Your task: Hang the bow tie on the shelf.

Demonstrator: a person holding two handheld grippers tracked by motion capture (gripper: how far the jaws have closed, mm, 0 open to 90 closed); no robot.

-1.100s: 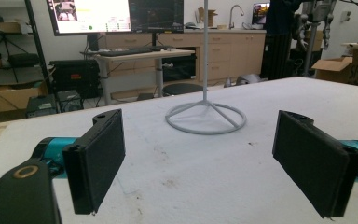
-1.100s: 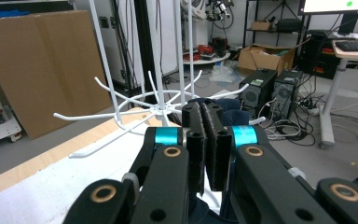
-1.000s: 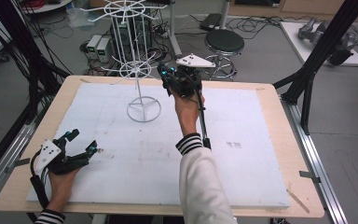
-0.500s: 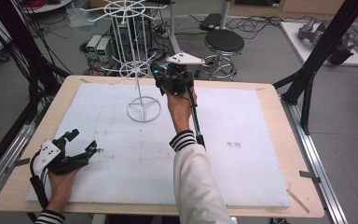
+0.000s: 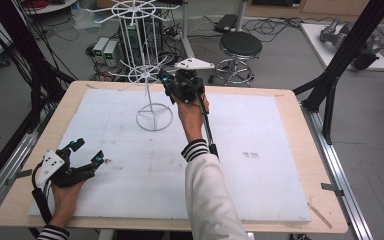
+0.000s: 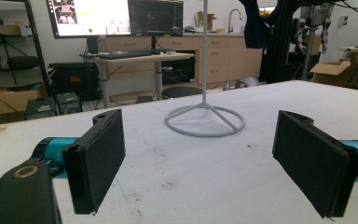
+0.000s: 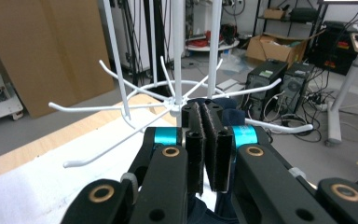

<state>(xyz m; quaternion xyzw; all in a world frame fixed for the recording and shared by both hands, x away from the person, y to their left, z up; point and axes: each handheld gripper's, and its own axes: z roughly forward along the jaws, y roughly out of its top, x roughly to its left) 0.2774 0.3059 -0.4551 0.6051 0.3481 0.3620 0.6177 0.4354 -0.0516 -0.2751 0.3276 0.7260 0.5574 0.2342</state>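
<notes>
A white foam board [image 5: 260,165] covers the wooden table [image 5: 300,150]. On its far half stands the tall white wire display rack [image 5: 152,75], its long axis upright, a ring base below and tiers of radiating hooks above. The right gripper [image 7: 204,140] is much the nearer, jaws pressed together, with the lower hook tier just beyond its tips. The left gripper [image 6: 200,154], jaws apart and empty, rests well away at the near-left corner.
</notes>
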